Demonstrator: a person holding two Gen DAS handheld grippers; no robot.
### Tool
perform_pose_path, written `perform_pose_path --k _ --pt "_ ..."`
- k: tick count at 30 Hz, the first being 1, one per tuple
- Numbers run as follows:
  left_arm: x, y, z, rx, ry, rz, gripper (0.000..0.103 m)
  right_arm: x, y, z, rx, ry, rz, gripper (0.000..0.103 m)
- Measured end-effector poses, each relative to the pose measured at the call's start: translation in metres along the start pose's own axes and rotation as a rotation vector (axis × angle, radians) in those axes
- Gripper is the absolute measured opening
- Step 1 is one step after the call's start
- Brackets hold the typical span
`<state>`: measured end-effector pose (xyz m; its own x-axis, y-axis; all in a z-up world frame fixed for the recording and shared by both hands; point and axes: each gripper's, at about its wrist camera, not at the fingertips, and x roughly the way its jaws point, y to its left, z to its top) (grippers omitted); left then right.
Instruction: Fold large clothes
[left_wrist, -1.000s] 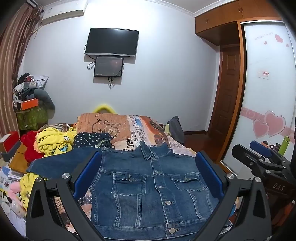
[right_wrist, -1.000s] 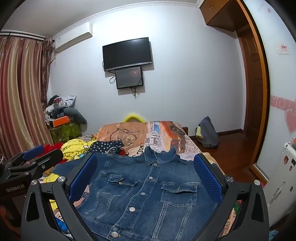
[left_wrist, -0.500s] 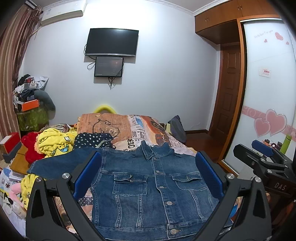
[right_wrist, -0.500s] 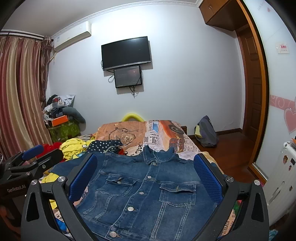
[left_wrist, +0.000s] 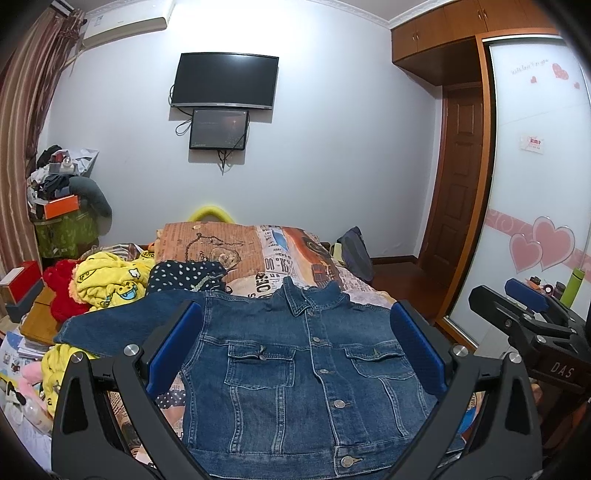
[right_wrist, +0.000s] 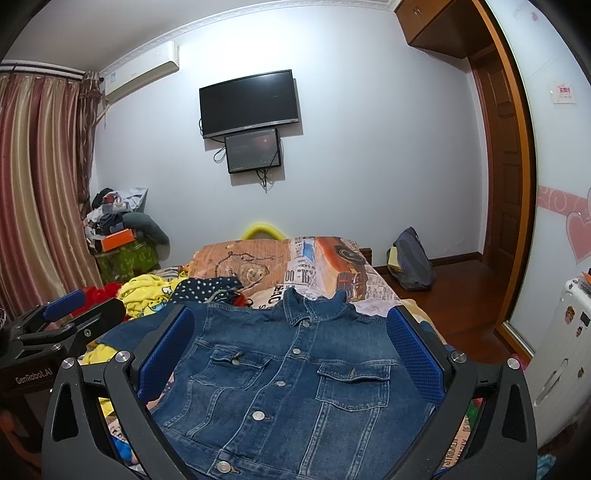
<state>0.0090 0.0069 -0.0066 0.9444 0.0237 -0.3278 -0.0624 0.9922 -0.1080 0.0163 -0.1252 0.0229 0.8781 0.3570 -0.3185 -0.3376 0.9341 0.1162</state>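
Both grippers, left gripper (left_wrist: 295, 354) and right gripper (right_wrist: 291, 354), hover with fingers spread and empty above the denim jacket (left_wrist: 306, 369), which lies collar-away on the bed (left_wrist: 295, 254), its one visible sleeve (left_wrist: 122, 325) stretching out on the left gripper's side.

Pale wall (left_wrist: 332, 166), black TV (left_wrist: 226, 81), striped curtains (right_wrist: 40, 184), wooden door (left_wrist: 458, 177).

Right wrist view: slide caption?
Open right tongs above a buttoned denim jacket lying flat on the bed, left tongs alongside.
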Motion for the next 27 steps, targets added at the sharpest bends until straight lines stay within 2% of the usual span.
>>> perform_pose_path --k 27 --pt "-0.0002 -0.0032 -0.0022 0.011 -0.004 0.004 0.102 0.0012 0.0038 -0.003 0.002 0.009 0.002 0.103"
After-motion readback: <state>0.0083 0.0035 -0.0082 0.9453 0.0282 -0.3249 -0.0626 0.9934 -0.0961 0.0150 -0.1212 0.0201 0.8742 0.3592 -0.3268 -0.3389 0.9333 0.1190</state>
